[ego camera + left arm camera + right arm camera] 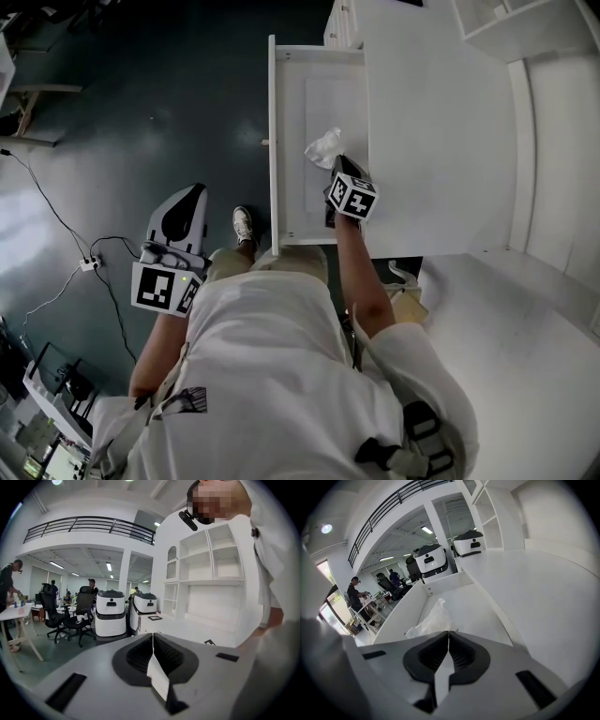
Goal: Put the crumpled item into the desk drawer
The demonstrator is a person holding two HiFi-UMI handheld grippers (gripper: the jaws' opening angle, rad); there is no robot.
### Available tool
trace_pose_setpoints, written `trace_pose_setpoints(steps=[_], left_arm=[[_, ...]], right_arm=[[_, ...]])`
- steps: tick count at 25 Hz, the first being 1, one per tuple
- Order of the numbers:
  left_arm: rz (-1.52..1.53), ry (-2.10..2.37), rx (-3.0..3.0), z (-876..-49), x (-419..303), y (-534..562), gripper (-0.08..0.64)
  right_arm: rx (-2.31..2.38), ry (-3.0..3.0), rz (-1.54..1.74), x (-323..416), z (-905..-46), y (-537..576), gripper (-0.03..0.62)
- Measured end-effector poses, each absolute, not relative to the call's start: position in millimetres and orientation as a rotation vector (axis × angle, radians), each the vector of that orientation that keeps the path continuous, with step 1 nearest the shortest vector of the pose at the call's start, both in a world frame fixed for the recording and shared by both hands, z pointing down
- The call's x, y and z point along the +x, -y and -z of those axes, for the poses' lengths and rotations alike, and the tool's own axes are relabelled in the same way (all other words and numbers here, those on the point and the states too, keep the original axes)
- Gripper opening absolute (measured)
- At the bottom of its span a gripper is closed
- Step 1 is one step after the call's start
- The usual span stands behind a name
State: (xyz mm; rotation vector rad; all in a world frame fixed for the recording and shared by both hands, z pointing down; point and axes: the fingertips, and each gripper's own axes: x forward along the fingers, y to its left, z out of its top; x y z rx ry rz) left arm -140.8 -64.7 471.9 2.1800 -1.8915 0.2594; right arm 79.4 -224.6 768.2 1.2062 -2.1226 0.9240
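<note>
Pinching one crumpled item (433, 620) (thin, white, wrinkled into a peak), the right gripper (449, 635) has its jaws closed tight on the item's near edge, over the one open drawer (319, 94) under the white surface (441, 141). Off to the side, the left gripper (153, 639) has its jaws pressed together, empty.

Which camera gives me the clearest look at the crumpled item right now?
Head view: the whole crumpled item shows at the tip of the right gripper, over the open drawer. The right gripper view shows only part of it beyond the shut jaws. The left gripper view misses it.
</note>
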Motion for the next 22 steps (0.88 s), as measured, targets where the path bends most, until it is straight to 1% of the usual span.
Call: trace_pose_setpoints(steps=[22], left_arm=[[-0.268,1.945,2.117,-472,-140,63,0.018]], right_arm=[[1.141,2.075,-0.873,75,-797,233,0.015]])
